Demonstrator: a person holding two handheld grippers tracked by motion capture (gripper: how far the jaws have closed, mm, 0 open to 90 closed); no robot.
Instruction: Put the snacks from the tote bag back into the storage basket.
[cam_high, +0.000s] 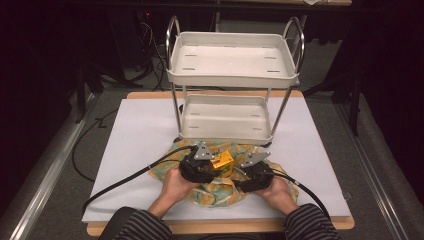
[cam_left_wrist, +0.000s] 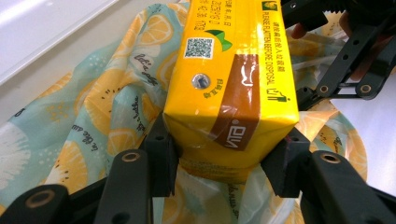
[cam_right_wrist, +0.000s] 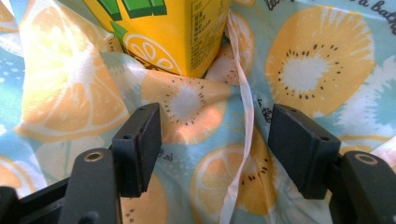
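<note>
Yellow juice box (cam_left_wrist: 232, 79) squeezed in the left gripper (cam_left_wrist: 224, 161), lying on the fruit bag (cam_high: 212, 192).
Right gripper (cam_right_wrist: 215, 140), at 3 o'clock from the box, gapes wide over the bag, holding nothing.

Bright lit tabletop, dark surroundings

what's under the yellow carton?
The fruit-print bag lies under the yellow carton, held by the left tongs. The table beneath is covered there.
</note>
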